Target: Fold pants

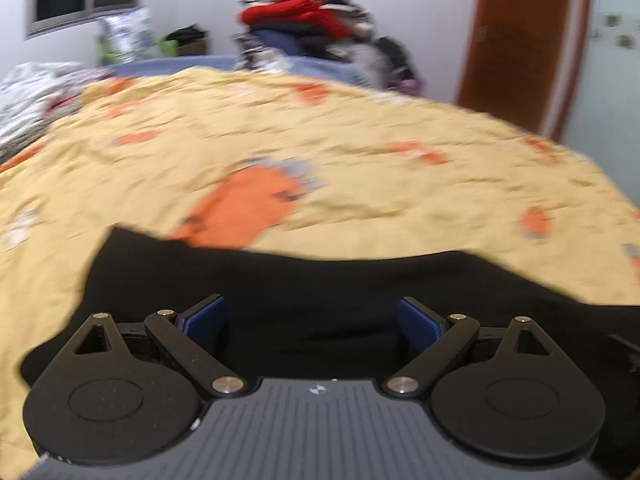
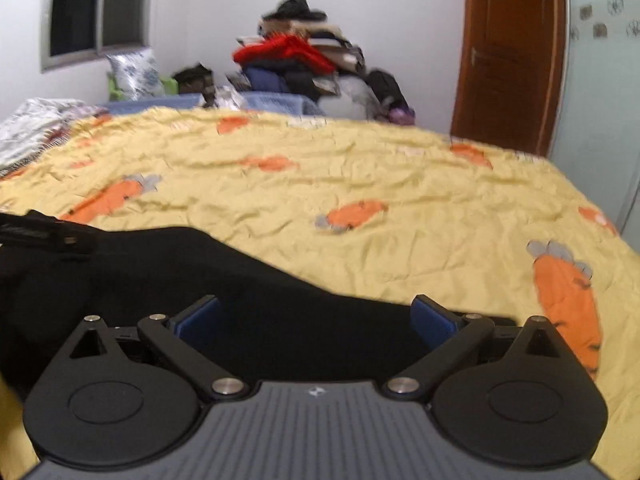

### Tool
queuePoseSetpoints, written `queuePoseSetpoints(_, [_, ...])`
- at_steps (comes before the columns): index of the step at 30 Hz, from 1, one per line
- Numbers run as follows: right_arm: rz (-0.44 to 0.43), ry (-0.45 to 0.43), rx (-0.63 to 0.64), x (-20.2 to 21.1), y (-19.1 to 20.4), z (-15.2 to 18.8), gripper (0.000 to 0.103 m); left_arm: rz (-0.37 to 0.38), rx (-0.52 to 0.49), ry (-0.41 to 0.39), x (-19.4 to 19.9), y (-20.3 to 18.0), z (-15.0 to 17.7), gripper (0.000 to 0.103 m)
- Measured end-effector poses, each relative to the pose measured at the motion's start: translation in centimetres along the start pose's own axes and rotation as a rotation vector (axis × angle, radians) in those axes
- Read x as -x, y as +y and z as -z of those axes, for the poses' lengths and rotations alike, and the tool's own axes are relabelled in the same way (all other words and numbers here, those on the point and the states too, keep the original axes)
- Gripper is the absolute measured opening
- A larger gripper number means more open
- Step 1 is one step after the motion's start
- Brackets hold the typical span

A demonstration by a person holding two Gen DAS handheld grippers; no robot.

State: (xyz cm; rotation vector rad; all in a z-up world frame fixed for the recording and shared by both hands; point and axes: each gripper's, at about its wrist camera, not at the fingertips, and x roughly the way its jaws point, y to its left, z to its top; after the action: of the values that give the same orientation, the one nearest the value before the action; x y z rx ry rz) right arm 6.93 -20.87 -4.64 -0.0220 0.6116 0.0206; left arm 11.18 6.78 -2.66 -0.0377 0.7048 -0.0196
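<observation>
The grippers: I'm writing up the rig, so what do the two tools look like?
Both match. The left gripper and right gripper each have a grey ribbed body with a small white logo, two round black discs, black linkage bars with silver pins, and blue textured finger pads. No cables, hands or sleeves show.

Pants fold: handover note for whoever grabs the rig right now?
Left gripper: open, empty, over the black pants.
Right gripper: open, empty, also over the pants.
Pants lie on the yellow carrot-print bedspread, near its front edge; in the right wrist view the fabric runs off to the left, where part of the left gripper shows.
Done: pants are laid out on the bed; whether any fold is made cannot be told, since the black cloth shows no detail.
Left: grasp an edge with each gripper and fold.
</observation>
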Motion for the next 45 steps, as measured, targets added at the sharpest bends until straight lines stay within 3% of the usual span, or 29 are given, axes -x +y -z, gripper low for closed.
queuePoseSetpoints(3, [0.032, 0.084, 0.039, -1.2, 1.2, 1.3, 0.102, -0.057, -0.044, 0.028, -0.6, 2.1, 1.1, 0.096])
queuePoseSetpoints(5, [0.038, 0.038, 0.091, -0.3, 1.6, 2.3, 0.103, -0.056, -0.091, 0.004, 0.0, 2.5, 1.7, 0.098])
queuePoseSetpoints(8, [0.022, 0.042, 0.122, 0.6, 1.5, 2.3, 0.103, -0.070, -0.085, -0.011, 0.9, 2.0, 1.4, 0.098])
queuePoseSetpoints(10, [0.061, 0.034, 0.125, 1.0, 1.2, 2.0, 0.103, -0.022, -0.067, -0.035, 1.5, 1.1, 0.7, 0.098])
queuePoseSetpoints(14, [0.202, 0.032, 0.183, 1.2, 0.5, 1.2, 0.103, 0.107, -0.106, -0.051, 1.7, -3.3, -0.8, 0.098])
queuePoseSetpoints(18, [0.280, 0.020, 0.170, 0.9, -1.8, 1.3, 0.103, 0.224, -0.213, -0.041, 1.4, -8.9, -1.1, 0.098])
queuePoseSetpoints(20, [0.276, 0.028, 0.123, 0.9, -3.2, 1.3, 0.103, 0.257, -0.264, -0.055, 1.1, -11.5, -0.7, 0.099])
queuePoseSetpoints(23, [0.226, 0.058, 0.063, 0.2, -4.8, 1.5, 0.103, 0.246, -0.352, -0.044, -0.4, -14.6, 0.3, 0.099])
queuePoseSetpoints(25, [0.212, 0.081, 0.030, -0.8, -5.5, 1.7, 0.103, 0.220, -0.385, 0.016, -2.3, -16.1, 1.0, 0.099])
queuePoseSetpoints(28, [0.202, 0.084, -0.015, -0.6, -6.1, 1.5, 0.103, 0.245, -0.312, 0.065, -3.4, -15.5, 0.5, 0.098])
queuePoseSetpoints(30, [0.207, 0.026, 0.000, 0.6, -5.6, 1.4, 0.103, 0.256, -0.281, 0.046, -2.4, -14.5, 0.0, 0.099])
queuePoseSetpoints(34, [0.152, 0.004, 0.049, 1.4, -4.2, 1.3, 0.103, 0.147, -0.346, -0.047, -0.6, -13.1, -0.3, 0.101])
queuePoseSetpoints(37, [0.144, 0.077, 0.059, -0.2, -3.5, 1.8, 0.103, 0.079, -0.378, -0.012, -1.5, -11.8, 0.2, 0.103])
queuePoseSetpoints(40, [0.138, 0.085, 0.017, -0.3, -3.8, 1.9, 0.103, 0.106, -0.318, 0.057, -2.8, -10.2, 0.5, 0.103])
queuePoseSetpoints(45, [0.114, -0.004, 0.033, 1.9, -2.9, 1.2, 0.103, 0.098, -0.240, 0.016, -0.7, -7.8, -0.6, 0.103])
